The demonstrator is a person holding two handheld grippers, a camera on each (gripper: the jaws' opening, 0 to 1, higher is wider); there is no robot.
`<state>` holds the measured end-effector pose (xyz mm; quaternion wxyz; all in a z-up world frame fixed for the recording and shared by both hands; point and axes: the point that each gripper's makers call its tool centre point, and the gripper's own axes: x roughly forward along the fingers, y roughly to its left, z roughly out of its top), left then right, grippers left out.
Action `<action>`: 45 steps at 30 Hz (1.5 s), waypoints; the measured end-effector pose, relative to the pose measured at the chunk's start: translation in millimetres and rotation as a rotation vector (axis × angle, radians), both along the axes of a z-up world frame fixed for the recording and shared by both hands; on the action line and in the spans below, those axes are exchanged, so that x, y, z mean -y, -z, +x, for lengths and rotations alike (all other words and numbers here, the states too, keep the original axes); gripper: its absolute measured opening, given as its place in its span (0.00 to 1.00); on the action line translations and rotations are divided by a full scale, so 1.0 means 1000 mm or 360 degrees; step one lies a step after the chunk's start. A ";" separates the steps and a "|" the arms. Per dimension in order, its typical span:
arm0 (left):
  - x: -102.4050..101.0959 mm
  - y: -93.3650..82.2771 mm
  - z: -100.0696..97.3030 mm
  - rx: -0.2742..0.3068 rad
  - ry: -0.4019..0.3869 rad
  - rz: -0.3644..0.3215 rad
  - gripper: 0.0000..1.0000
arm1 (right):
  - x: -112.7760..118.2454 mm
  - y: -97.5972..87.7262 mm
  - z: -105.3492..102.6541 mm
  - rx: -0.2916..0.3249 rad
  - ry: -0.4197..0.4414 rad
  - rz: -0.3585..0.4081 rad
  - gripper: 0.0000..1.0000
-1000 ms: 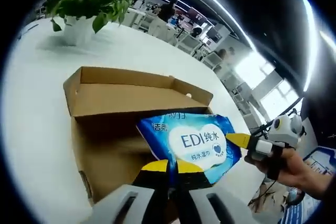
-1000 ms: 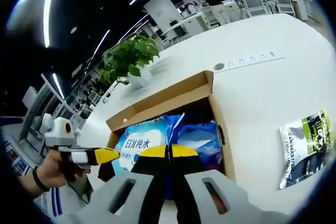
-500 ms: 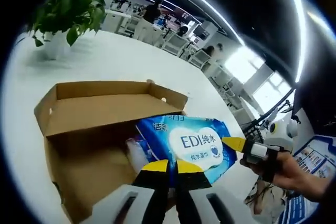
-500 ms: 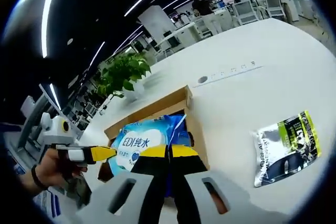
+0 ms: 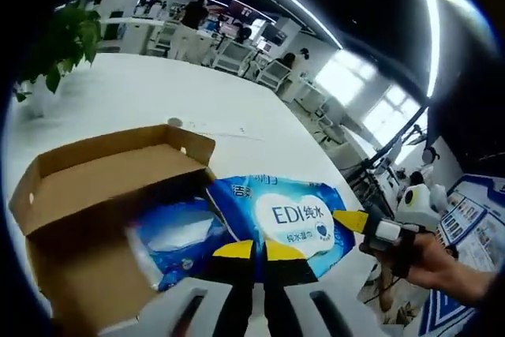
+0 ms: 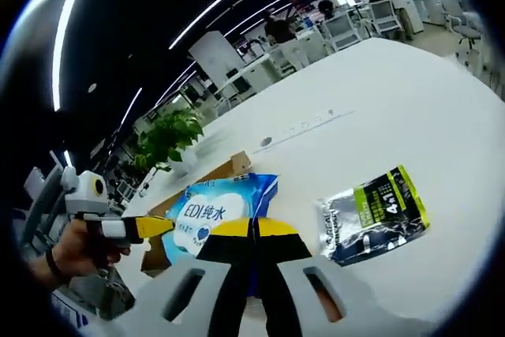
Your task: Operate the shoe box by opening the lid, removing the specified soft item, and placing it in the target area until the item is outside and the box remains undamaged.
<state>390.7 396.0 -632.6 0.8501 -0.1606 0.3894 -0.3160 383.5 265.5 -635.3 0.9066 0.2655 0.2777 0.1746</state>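
Observation:
A blue wipes pack [image 5: 288,215] with a white heart label hangs in the air above the white table. My left gripper [image 5: 259,250] is shut on its near edge. My right gripper [image 5: 351,220], held by a hand, comes in from the right and pinches the pack's far edge. In the right gripper view the same pack [image 6: 213,207] sits between my right gripper [image 6: 252,228] and the left gripper [image 6: 154,227]. The open brown shoe box [image 5: 102,163] lies to the left with another blue pack [image 5: 177,238] inside it. The box [image 6: 217,171] also shows behind the pack.
A silver, green and black pouch [image 6: 375,215] lies flat on the white table [image 6: 379,116] to the right of the pack. A potted plant [image 5: 67,41] stands beyond the box. Desks, chairs and people are far behind.
The wipes pack has come up out of the box and moved away from it, still held by both grippers. A second blue pack in the box has come into sight.

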 end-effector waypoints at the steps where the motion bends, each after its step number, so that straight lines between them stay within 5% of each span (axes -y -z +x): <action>1: 0.010 0.000 -0.001 -0.0005 0.0027 -0.0002 0.01 | 0.006 0.000 -0.002 -0.0002 0.0013 -0.0001 0.00; 8: 0.056 0.002 -0.006 -0.0010 0.0133 -0.0009 0.01 | 0.050 0.004 -0.017 -0.0023 0.0118 0.0001 0.00; 18: 0.096 0.009 -0.014 -0.0032 0.0214 -0.0004 0.00 | 0.089 0.010 -0.028 -0.0052 0.0195 -0.0005 0.00; 45: 0.120 0.024 0.008 -0.0089 0.0063 -0.0050 0.00 | 0.118 0.025 0.013 -0.0112 0.0130 -0.0008 0.00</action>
